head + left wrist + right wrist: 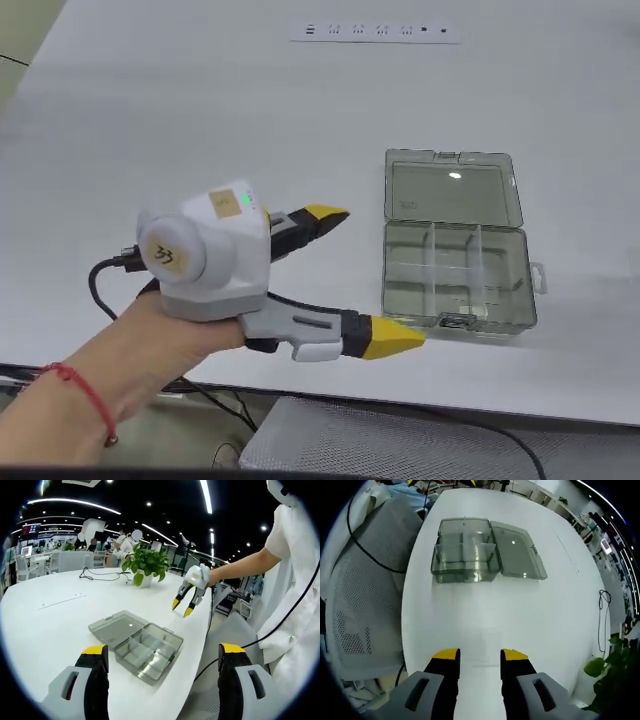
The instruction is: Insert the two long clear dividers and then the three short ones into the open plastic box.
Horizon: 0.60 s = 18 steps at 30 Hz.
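My left gripper (386,275) (163,650) has its yellow-tipped jaws spread wide with nothing between them. My hand (170,335) holds it over the near part of the white tabletop (200,120), and it points sideways toward the plastic box (460,322). The box lies near those tips without touching them. My right gripper (480,655) also has its jaws apart, by a narrower gap, and they too are empty. It is over bare tabletop (485,615) and aimed at the box (465,574), which sits well ahead of it. In the left gripper view the right gripper (181,610) hangs in the air beyond the box (145,672), at the end of my outstretched arm, with its jaws pointing down toward the table's edge. The box rests open near the front edge of the tabletop, and its lid (452,190) (112,627) (517,550) is folded flat on the side away from that edge. Clear dividers (430,255) (142,647) stand upright inside and split it into compartments, though I cannot count them for certain. Farther out, a white power strip (375,32) lies at the far side of the tabletop. A potted plant (145,567) (605,667) stands toward one end, with a thin cable (95,575) near it. A grey mesh chair (350,440) (360,605) sits beside the near edge.
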Tool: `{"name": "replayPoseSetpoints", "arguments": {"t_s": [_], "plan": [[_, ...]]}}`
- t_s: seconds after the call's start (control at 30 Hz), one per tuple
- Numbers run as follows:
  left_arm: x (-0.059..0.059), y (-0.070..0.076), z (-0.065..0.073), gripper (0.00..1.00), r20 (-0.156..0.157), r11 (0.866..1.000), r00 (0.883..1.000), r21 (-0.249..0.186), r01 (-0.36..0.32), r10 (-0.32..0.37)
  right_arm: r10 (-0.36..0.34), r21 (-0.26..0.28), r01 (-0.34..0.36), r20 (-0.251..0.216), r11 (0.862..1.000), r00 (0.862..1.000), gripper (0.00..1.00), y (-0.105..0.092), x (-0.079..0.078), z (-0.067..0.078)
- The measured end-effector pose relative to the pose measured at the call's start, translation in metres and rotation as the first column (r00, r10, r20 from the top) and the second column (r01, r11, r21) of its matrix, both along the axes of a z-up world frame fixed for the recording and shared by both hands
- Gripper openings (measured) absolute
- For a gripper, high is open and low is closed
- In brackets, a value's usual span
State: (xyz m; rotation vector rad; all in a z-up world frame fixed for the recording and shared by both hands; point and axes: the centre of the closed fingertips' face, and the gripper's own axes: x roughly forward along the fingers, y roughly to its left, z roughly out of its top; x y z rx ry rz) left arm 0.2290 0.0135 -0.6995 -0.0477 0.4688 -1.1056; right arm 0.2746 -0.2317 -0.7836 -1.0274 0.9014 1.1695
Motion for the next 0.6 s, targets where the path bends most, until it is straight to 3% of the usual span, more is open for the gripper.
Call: {"name": "replayPoseSetpoints", "arguments": {"t_s": [0.13, 0.37, 0.5, 0.6], "plan": [[0.001, -0.007, 0.005, 0.89, -0.017, 1.0, 1.0, -0.013, -0.007, 0.007, 0.019, 0.051, -0.022, 0.047, 0.998, 0.999, 0.32, 0.033, -0.005, 0.024], [0.002, -0.021, 0.01, 0.81, -0.082, 0.999, 0.996, -0.039, -0.025, 0.022, 0.053, 0.099, -0.063, 0.101, 0.993, 0.993, 0.32, 0.081, -0.02, 0.054], [0.001, -0.033, 0.015, 0.71, -0.134, 0.997, 0.991, -0.067, -0.037, 0.028, 0.074, 0.123, -0.09, 0.13, 0.988, 0.989, 0.32, 0.104, -0.027, 0.066], [-0.002, -0.043, 0.016, 0.64, -0.21, 0.994, 0.977, -0.103, -0.048, 0.026, 0.077, 0.144, -0.099, 0.147, 0.985, 0.986, 0.32, 0.12, -0.03, 0.074]]}}
